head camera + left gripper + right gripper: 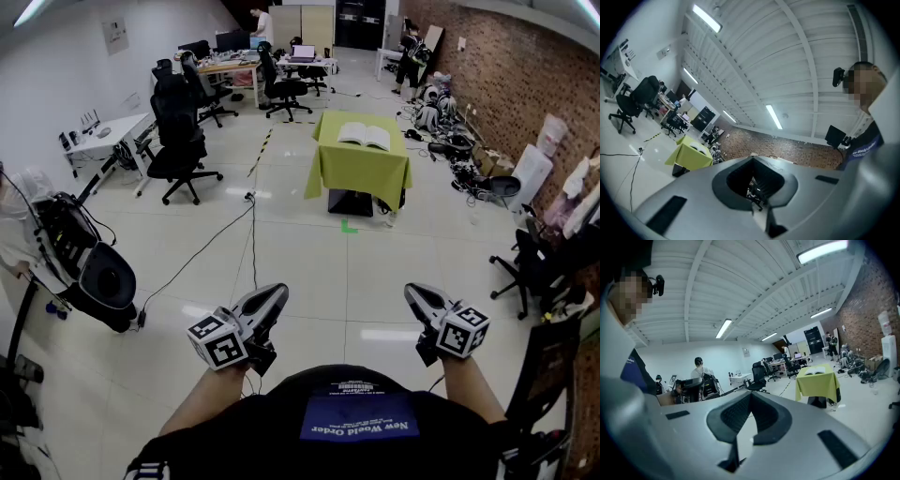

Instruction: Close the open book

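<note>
Nothing's done yet: the book (364,136) lies open on the green-draped surface (361,178), well across the room. Left gripper (276,294) and right gripper (415,293) are empty, fingers together.

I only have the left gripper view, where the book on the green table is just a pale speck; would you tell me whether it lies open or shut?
Observer: In the head view the book lies open, pages up, on top of the green-covered table.
Operator: Thank you. How does the right tool stand?
Observer: The right tool is shut with nothing between its jaws. It is held close to the person's body, far across the floor from the table.
Operator: Is anything marked on the floor near the table?
Observer: Yes, a small green mark lies on the floor just in front of the table.
</note>
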The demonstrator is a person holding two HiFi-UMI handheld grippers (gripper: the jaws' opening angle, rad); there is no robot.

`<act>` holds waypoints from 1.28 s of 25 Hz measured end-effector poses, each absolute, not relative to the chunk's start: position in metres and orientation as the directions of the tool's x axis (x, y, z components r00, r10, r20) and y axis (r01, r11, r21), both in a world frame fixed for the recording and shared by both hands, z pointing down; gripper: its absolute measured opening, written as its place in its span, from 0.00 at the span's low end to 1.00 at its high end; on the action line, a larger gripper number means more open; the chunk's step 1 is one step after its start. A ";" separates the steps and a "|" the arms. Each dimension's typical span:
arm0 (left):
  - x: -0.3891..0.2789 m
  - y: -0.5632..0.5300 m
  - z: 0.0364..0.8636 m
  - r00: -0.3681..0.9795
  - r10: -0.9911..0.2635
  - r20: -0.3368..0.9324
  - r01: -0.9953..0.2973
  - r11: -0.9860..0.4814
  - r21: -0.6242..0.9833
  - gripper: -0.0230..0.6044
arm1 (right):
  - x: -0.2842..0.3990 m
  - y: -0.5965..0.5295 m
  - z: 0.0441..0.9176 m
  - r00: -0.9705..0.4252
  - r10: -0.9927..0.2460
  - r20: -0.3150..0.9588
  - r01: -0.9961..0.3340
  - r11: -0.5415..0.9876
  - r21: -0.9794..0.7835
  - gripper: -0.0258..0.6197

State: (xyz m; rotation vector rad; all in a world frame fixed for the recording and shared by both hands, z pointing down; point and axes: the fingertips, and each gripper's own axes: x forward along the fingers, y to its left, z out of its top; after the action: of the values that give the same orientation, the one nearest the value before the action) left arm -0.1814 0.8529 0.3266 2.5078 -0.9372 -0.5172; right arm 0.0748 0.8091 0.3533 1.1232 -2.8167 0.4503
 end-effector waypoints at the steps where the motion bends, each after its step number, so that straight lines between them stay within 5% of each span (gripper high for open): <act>1: -0.188 0.853 0.330 0.709 -0.679 -0.190 -0.529 -0.690 0.494 0.05 | 0.069 0.809 0.356 -0.726 -0.664 0.178 -0.686 0.686 -0.243 0.02; 18: -0.211 0.764 0.341 0.710 -0.684 -0.166 -0.533 -0.676 0.509 0.05 | 0.051 0.721 0.384 -0.737 -0.650 0.185 -0.672 0.676 -0.302 0.02; 32: -0.083 0.606 0.301 0.678 -0.703 -0.213 -0.547 -0.677 0.492 0.05 | 0.147 0.541 0.356 -0.823 -0.552 0.131 -0.566 0.781 -0.266 0.02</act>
State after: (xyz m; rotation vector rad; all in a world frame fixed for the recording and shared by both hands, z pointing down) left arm -0.0830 0.6059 0.3014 2.5021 -0.9777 -0.5505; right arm 0.1473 0.5405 0.3562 0.9174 -2.9212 0.4583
